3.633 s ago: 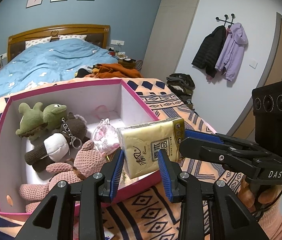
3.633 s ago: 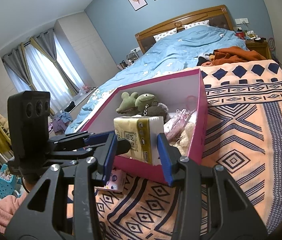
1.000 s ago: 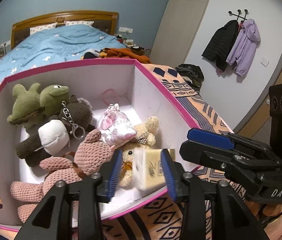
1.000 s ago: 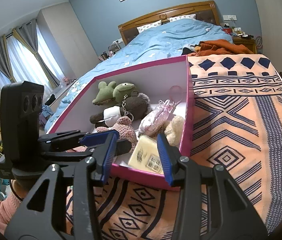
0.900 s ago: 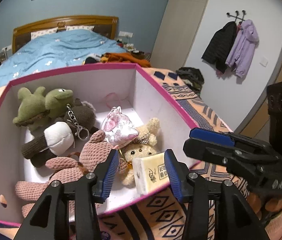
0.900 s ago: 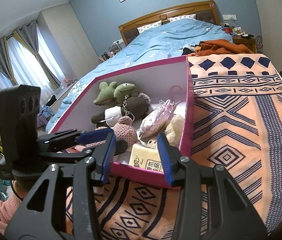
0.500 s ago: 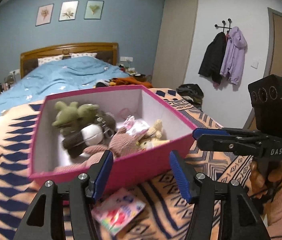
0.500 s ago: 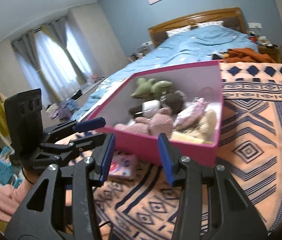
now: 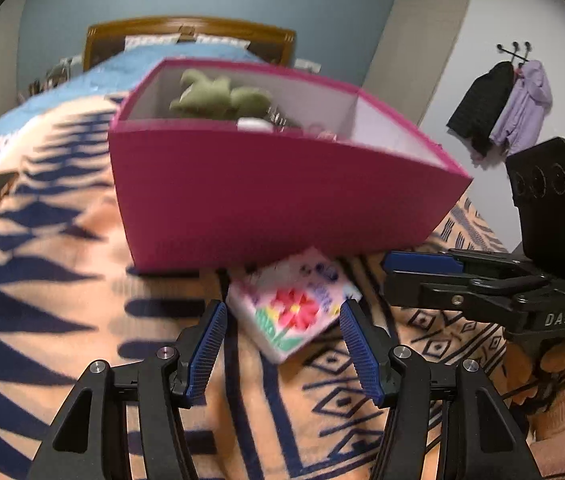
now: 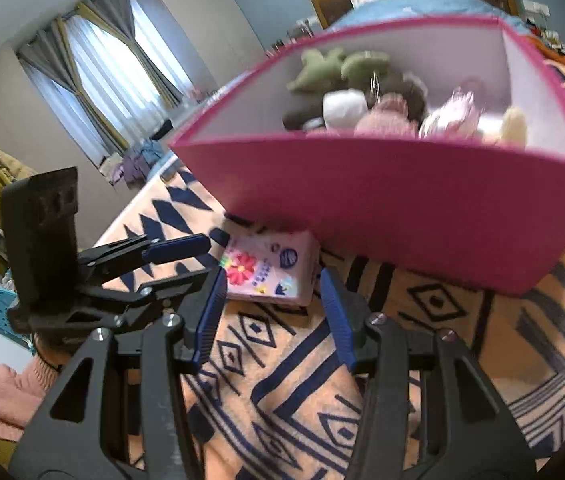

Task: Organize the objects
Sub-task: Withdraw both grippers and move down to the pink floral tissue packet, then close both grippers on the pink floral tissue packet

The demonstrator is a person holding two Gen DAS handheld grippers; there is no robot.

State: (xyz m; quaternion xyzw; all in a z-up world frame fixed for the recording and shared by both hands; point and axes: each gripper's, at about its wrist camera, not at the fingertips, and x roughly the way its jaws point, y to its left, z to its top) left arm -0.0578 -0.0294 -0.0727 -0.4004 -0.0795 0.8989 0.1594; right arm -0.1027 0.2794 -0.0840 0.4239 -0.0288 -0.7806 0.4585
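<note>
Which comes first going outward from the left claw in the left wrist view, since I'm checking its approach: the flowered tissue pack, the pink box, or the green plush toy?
1. Flowered tissue pack: lying on the blanket just ahead of the open left claw.
2. Pink box: directly behind the pack.
3. Green plush toy: inside the box, toward its back.
</note>
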